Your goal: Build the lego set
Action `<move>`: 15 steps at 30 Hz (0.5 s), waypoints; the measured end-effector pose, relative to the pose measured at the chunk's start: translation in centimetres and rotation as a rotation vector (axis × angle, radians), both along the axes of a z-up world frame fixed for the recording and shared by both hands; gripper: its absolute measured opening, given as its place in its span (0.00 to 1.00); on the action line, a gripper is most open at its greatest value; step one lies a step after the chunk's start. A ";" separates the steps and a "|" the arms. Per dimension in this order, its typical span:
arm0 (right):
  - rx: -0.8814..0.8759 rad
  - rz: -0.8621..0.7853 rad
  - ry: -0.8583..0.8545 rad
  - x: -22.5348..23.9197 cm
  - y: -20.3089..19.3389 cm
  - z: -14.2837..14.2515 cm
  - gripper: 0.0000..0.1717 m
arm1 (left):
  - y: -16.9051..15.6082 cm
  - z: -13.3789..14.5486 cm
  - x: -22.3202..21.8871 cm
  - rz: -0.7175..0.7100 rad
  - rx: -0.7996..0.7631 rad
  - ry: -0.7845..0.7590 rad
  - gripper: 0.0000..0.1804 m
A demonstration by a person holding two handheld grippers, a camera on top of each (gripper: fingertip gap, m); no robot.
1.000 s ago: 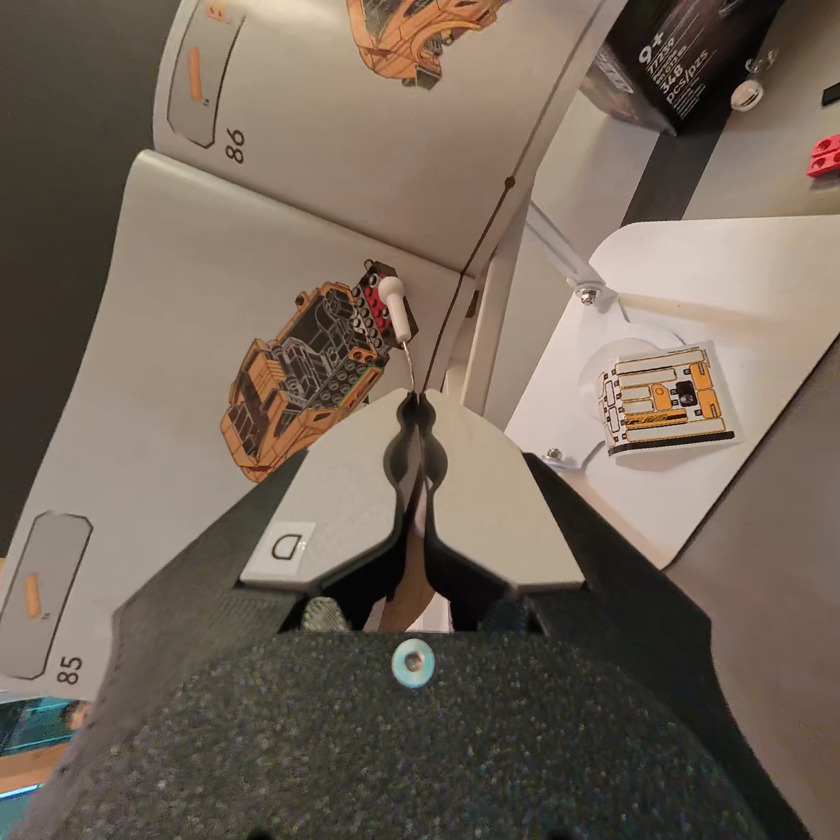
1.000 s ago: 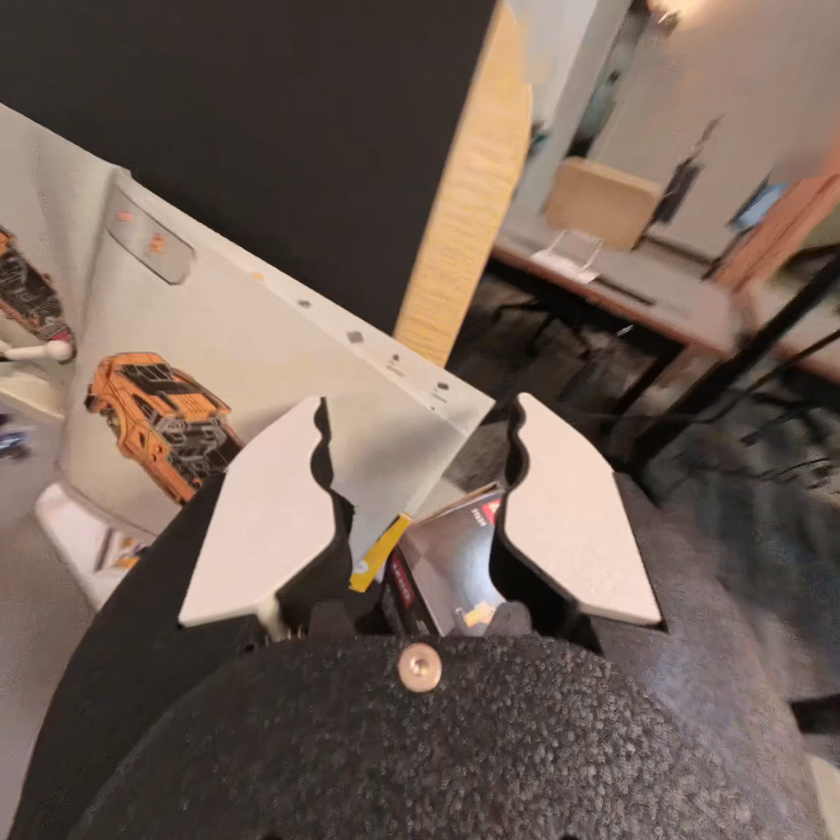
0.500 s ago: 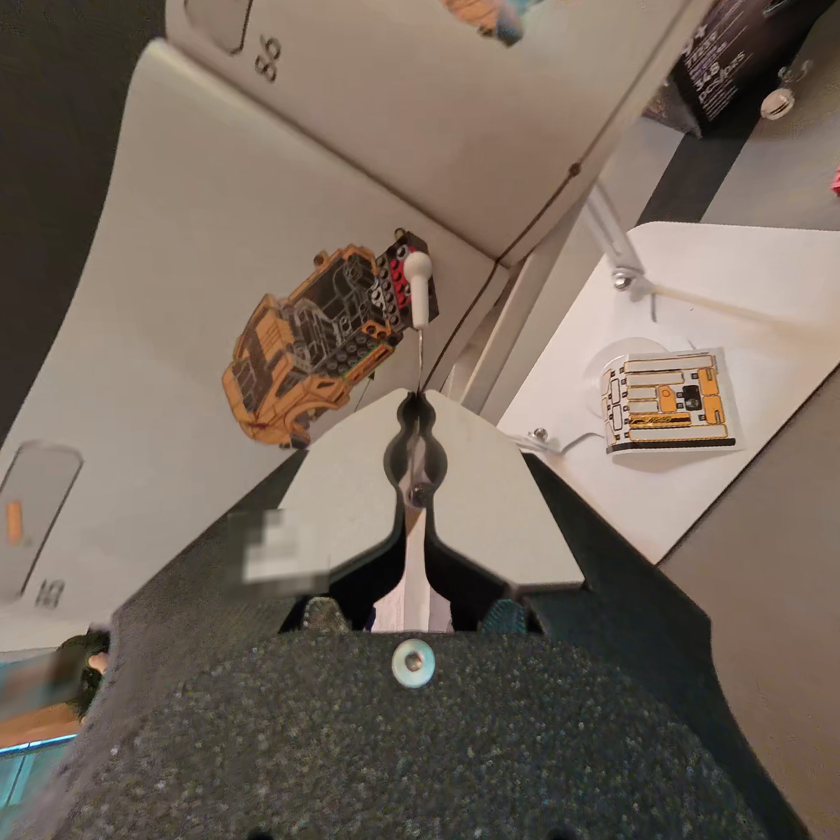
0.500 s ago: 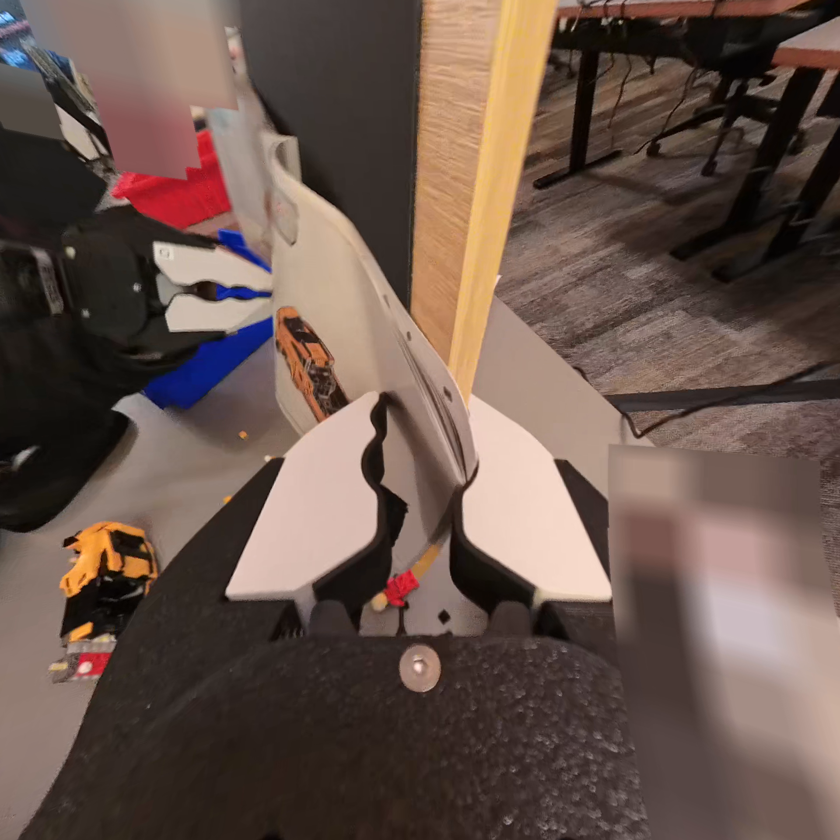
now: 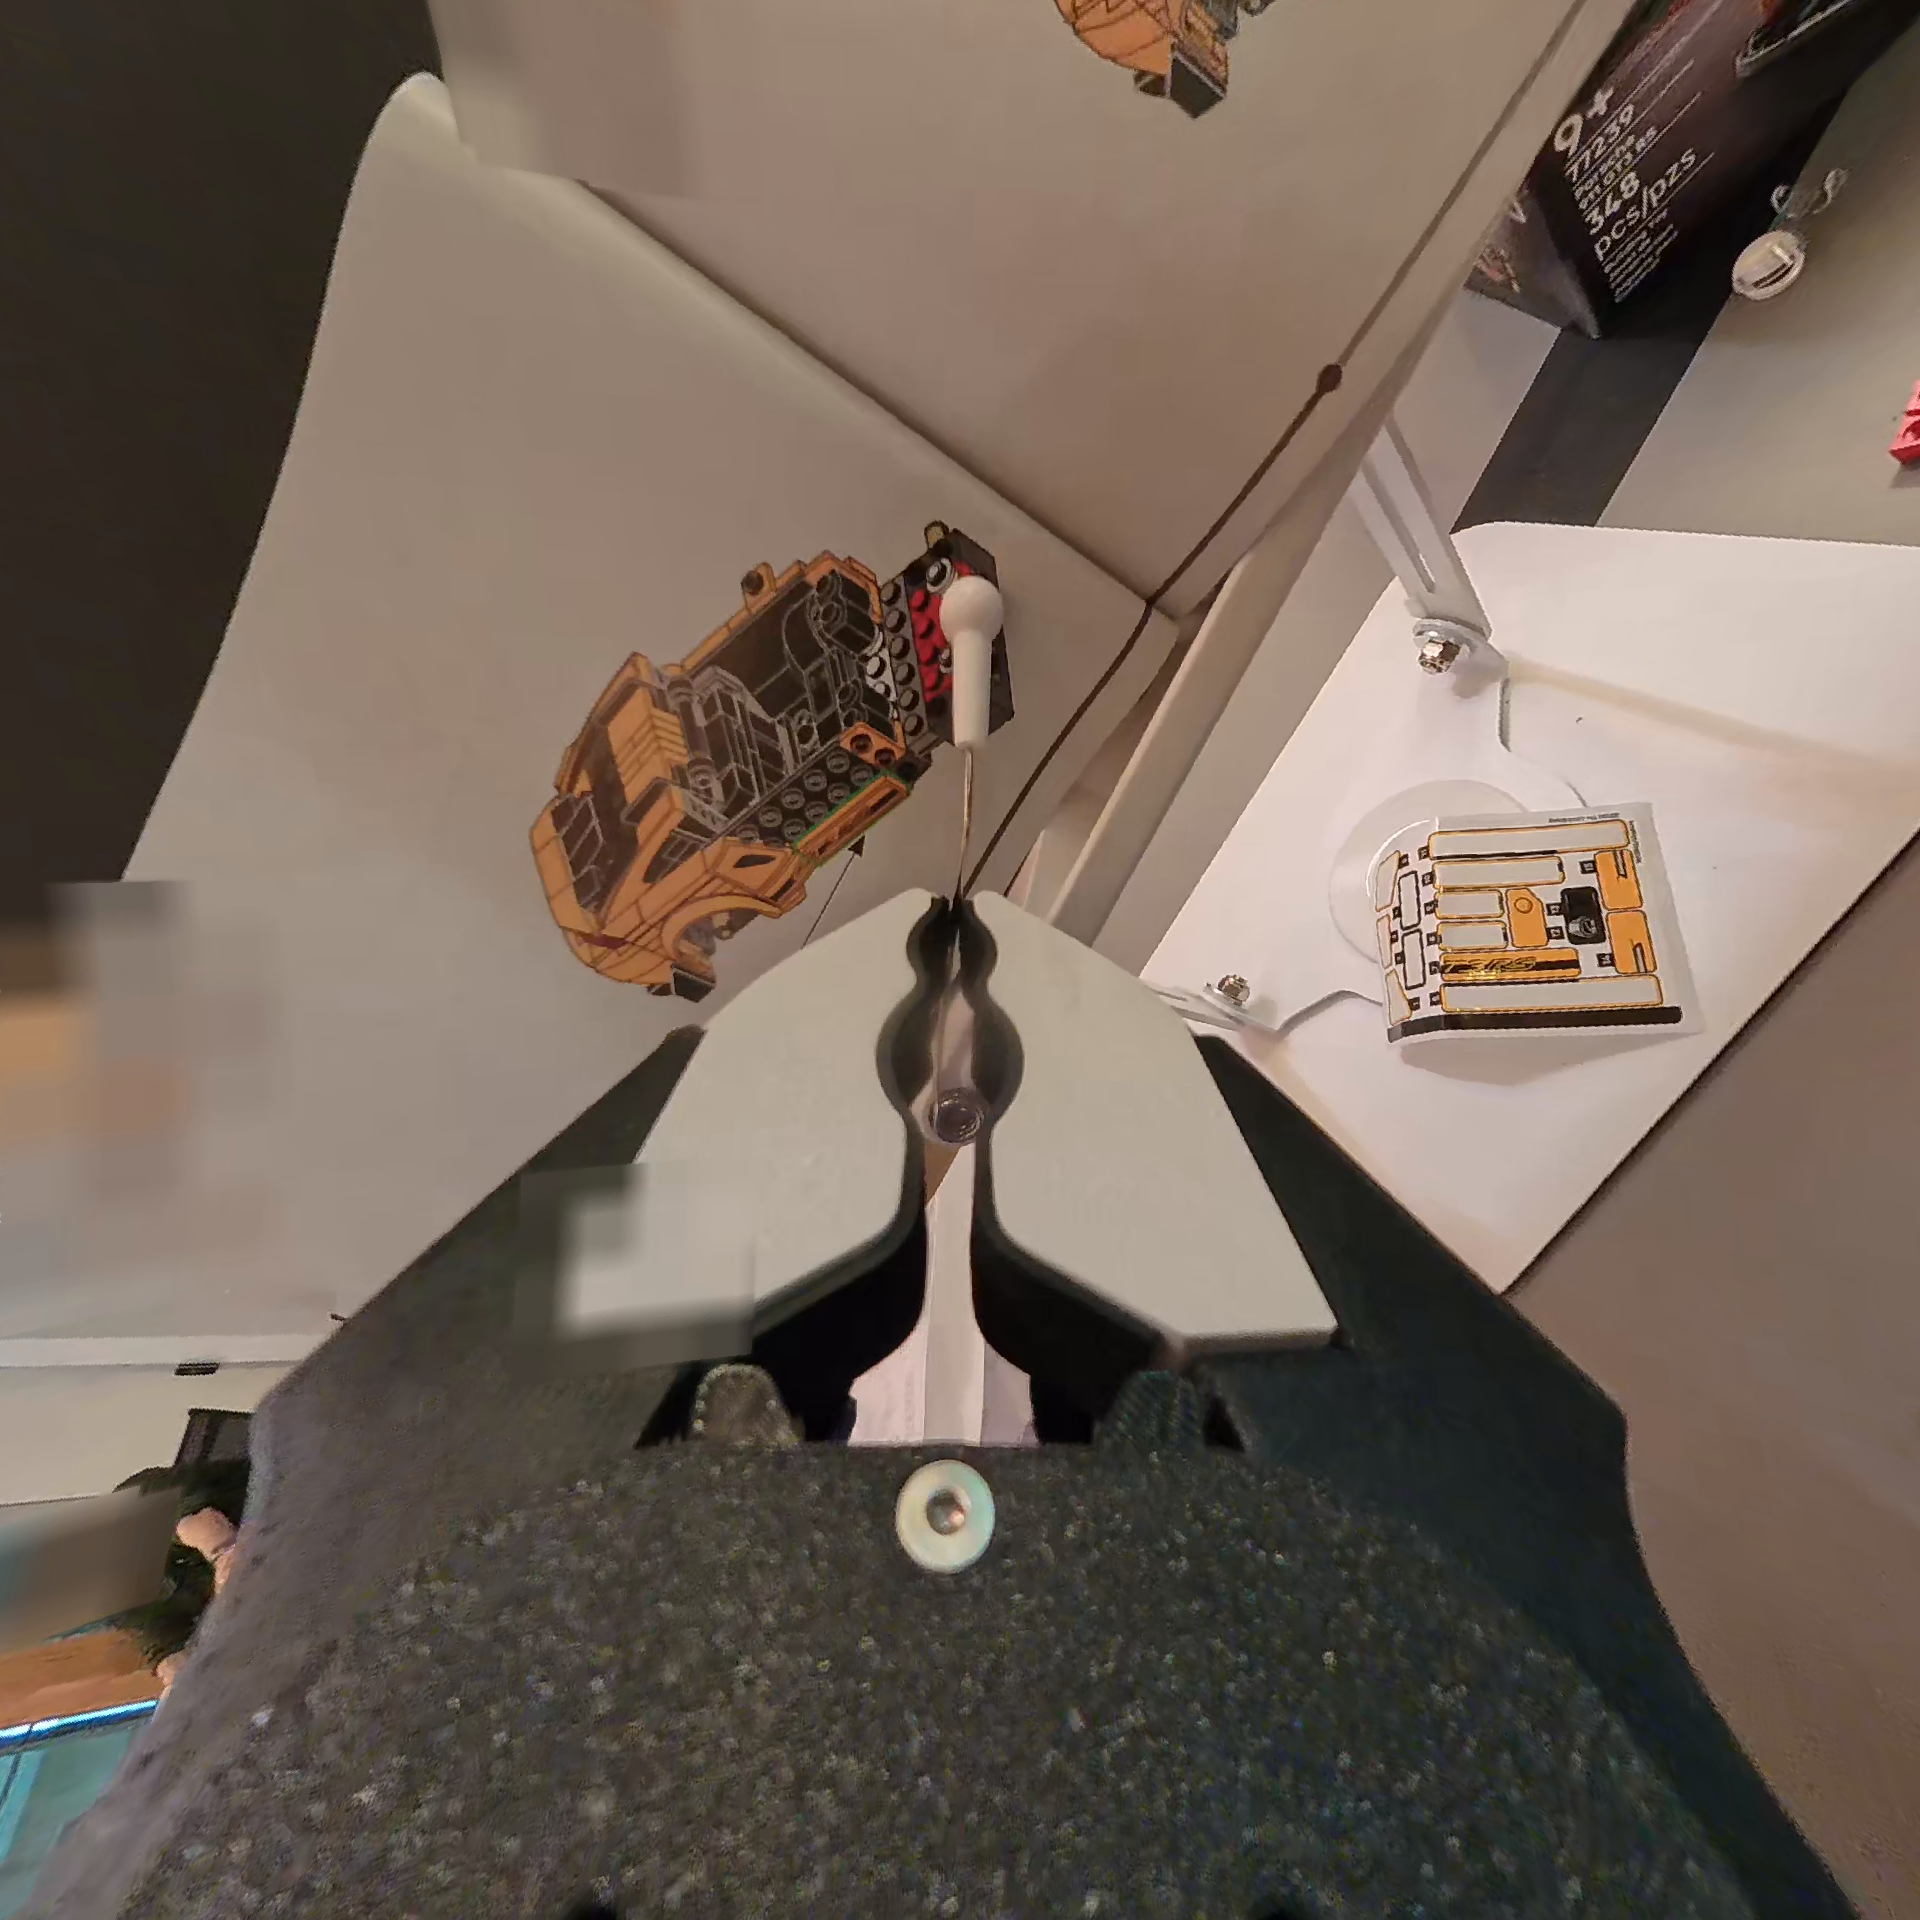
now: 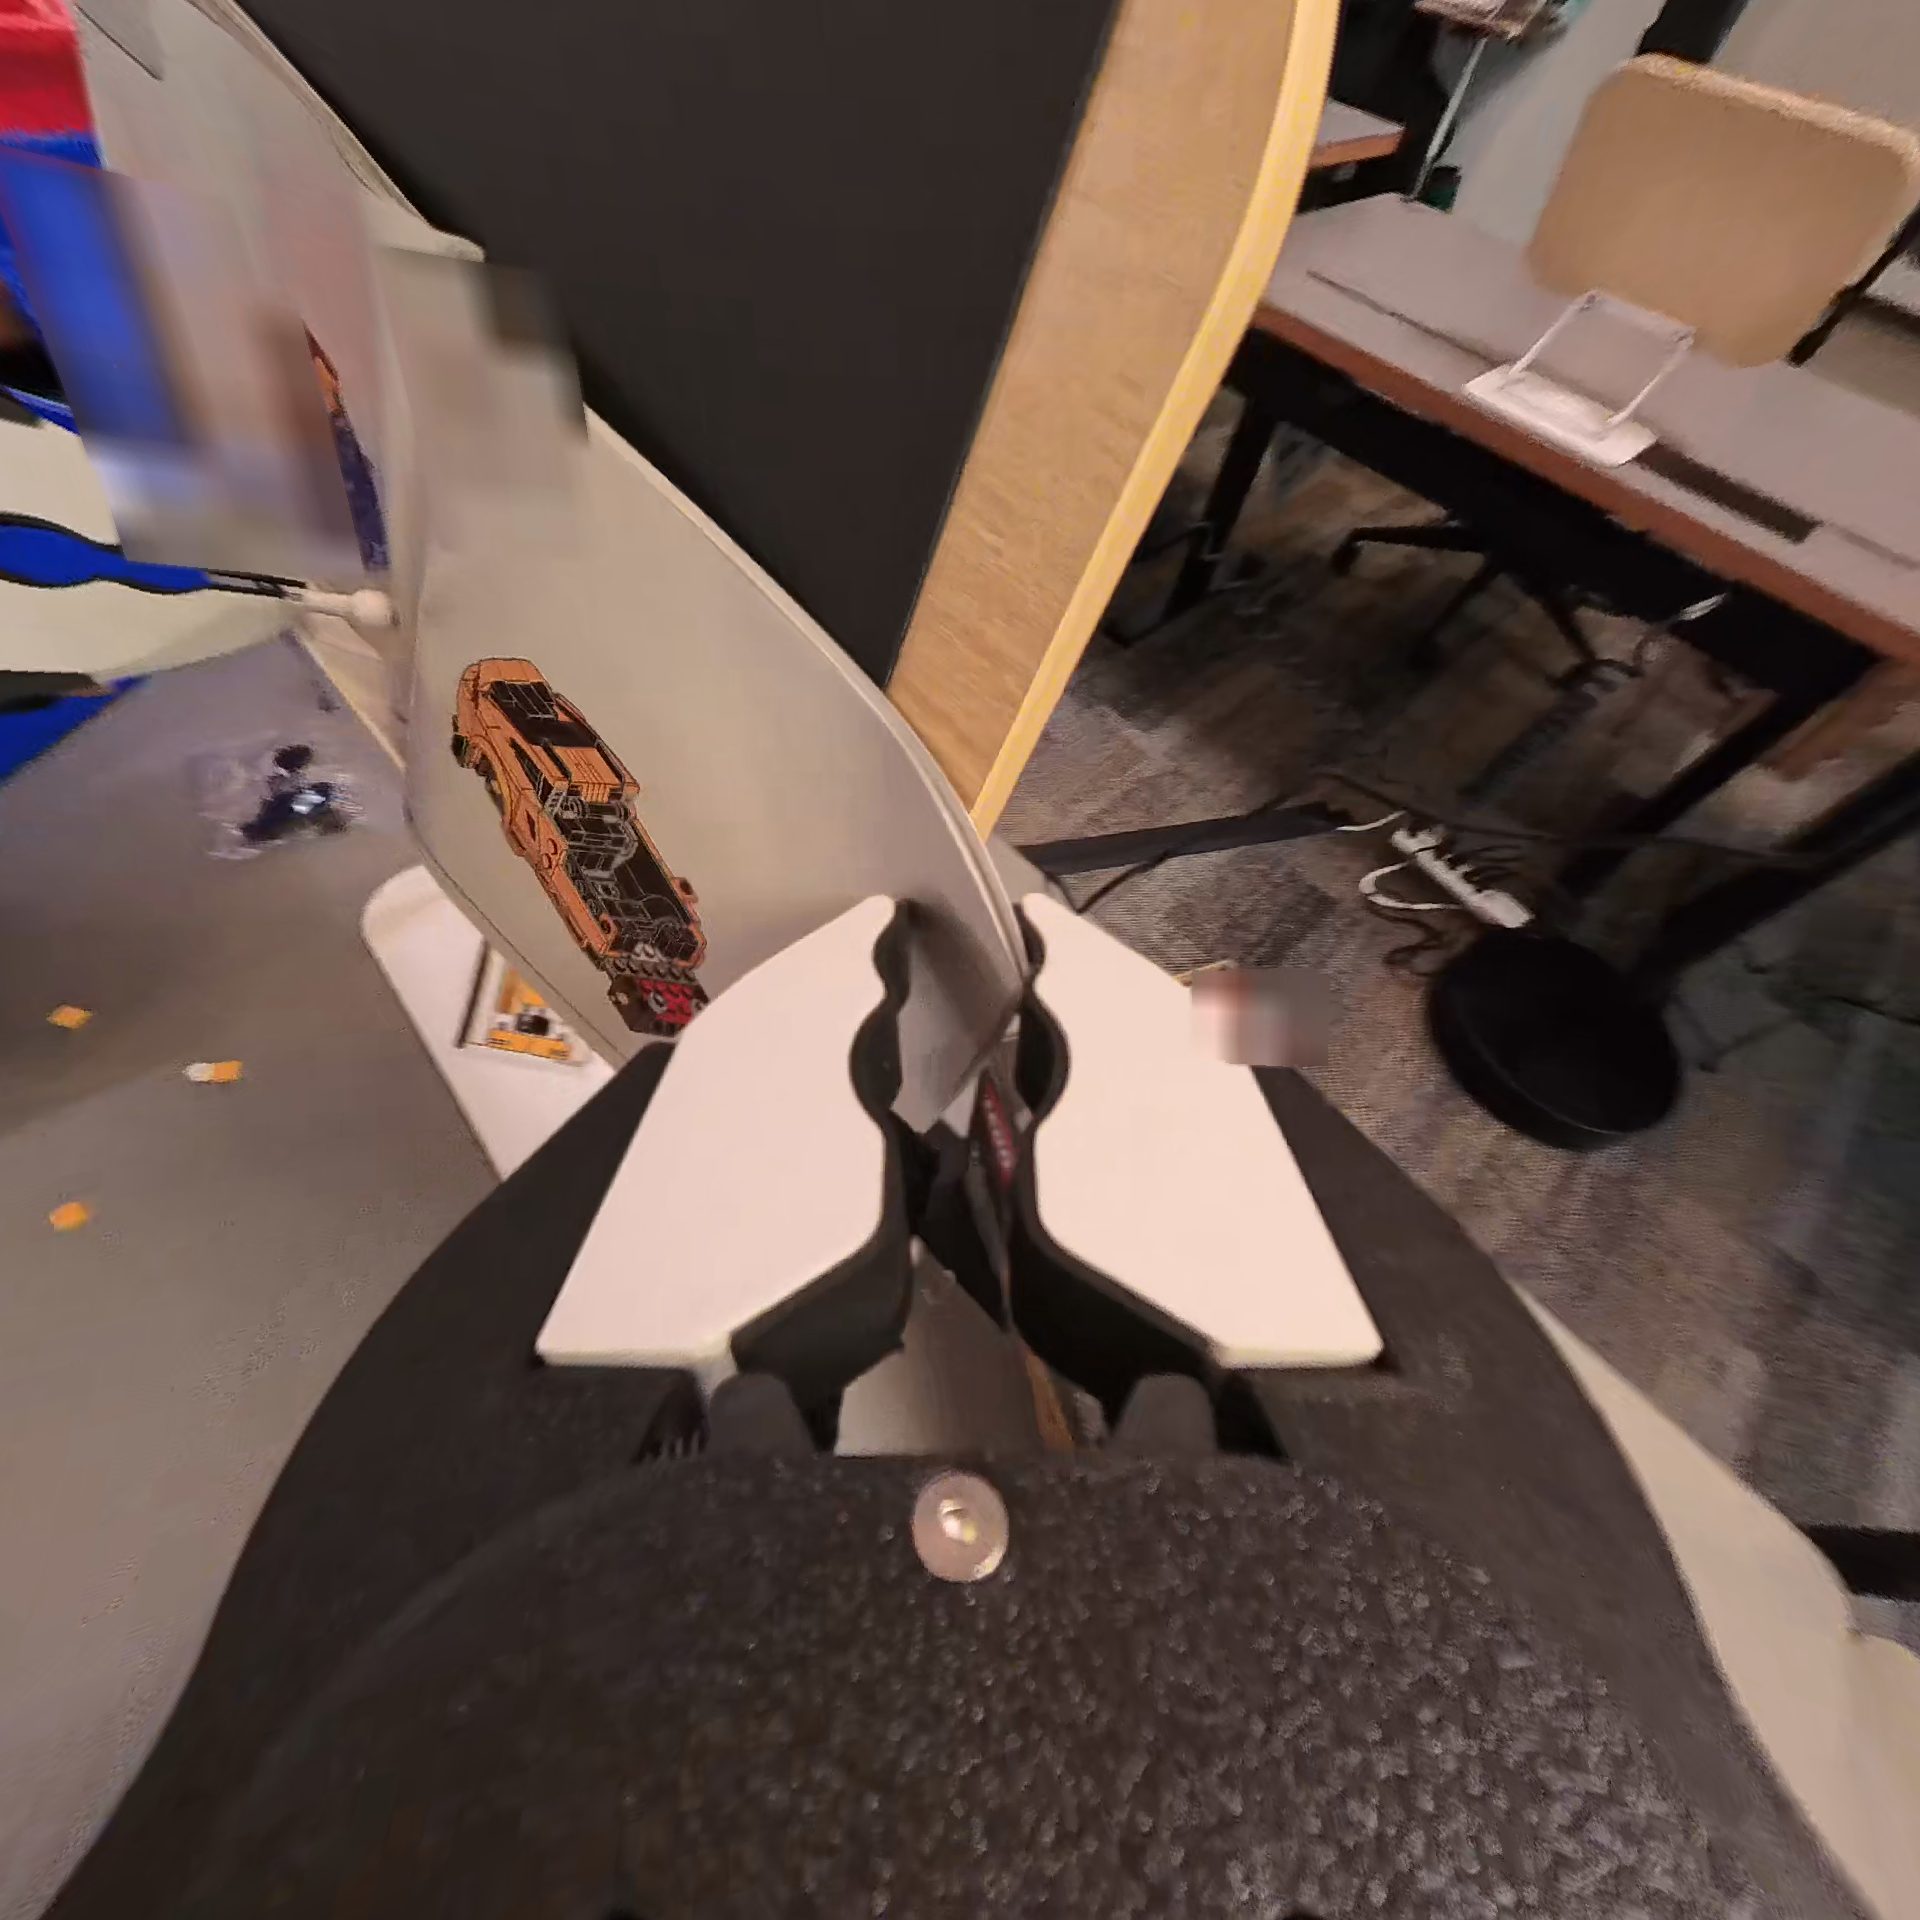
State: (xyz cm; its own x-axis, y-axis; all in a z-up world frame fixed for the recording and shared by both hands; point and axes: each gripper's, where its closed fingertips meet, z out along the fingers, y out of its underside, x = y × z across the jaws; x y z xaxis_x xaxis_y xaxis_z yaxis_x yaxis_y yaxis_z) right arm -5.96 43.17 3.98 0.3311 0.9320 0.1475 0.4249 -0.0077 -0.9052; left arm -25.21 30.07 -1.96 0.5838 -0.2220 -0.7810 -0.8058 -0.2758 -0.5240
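My right tool (image 6: 961, 935) is pinching the near corner of the instruction booklet's (image 6: 675, 644) curled page, the paper running between both fingers. My left tool (image 5: 954, 906) is pressed together on a thin metal wire (image 5: 966, 821) that ends in a white tip (image 5: 972, 649), and that tip rests on the printed orange car (image 5: 727, 779) near the booklet's fold. Right of the booklet, on the white stand base (image 5: 1558, 675), lies a sticker sheet (image 5: 1522, 920), with a dark box (image 5: 1621, 156) farther off on the grey worktop (image 5: 1766, 1091). Only the right view shows loose orange bits (image 6: 69, 1214) on the worktop and the carpeted floor (image 6: 1351, 1039) beyond its edge. A second ago my right fingers stood wide around the page; now they have closed on it.
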 end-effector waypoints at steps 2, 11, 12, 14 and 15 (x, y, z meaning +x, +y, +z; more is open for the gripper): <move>0.087 -0.015 -0.038 0.1 0.1 1.3 0.06 | 0.0 0.1 0.1 -0.007 0.010 0.009 0.01; 0.439 -0.093 -0.156 -1.6 0.5 4.5 0.05 | -0.6 0.7 3.0 -0.181 0.022 0.087 0.00; 0.474 -0.094 -0.139 -1.5 0.3 4.2 0.06 | -0.5 0.6 2.4 -0.139 0.019 0.129 0.00; 0.533 -0.119 -0.114 -1.0 0.4 3.6 0.08 | -0.6 0.2 2.3 -0.126 -0.004 0.137 0.00; 0.544 -0.130 -0.104 -0.8 0.5 3.4 0.09 | -0.7 0.2 2.5 -0.131 -0.005 0.113 0.00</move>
State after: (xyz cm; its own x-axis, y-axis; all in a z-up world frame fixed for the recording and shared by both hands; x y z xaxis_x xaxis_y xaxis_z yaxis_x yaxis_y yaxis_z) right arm -6.75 43.66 7.40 0.3959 0.6656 0.6326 0.5385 0.3897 -0.7471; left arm -22.75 29.38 -1.81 0.4579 -0.2942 -0.8389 -0.8889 -0.1666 -0.4267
